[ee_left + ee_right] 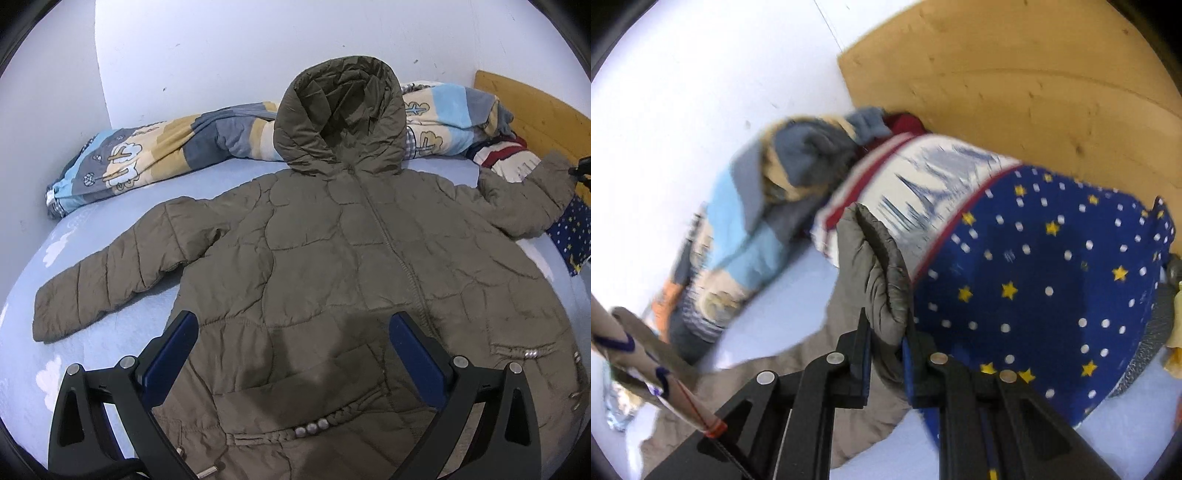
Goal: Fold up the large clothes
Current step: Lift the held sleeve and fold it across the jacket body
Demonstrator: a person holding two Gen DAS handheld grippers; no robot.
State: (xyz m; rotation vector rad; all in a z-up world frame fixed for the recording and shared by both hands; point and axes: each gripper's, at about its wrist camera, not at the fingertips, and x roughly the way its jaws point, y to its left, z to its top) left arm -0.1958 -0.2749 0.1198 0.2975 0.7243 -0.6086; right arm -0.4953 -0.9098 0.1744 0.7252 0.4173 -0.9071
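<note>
An olive quilted hooded jacket lies front up on the pale blue bed, its hood toward the wall. Its left sleeve rests flat, stretched out to the left. My left gripper hovers open above the jacket's lower front, with nothing between its blue pads. The right sleeve's cuff stands up between the blue pads of my right gripper, which is shut on it. In the left wrist view that sleeve end is raised at the far right, where a dark tip of the right gripper shows.
A rolled patterned blanket lies along the white wall behind the jacket. A blue star-print pillow and a striped white cushion sit by the wooden headboard. A person's sleeve crosses the right wrist view's lower left.
</note>
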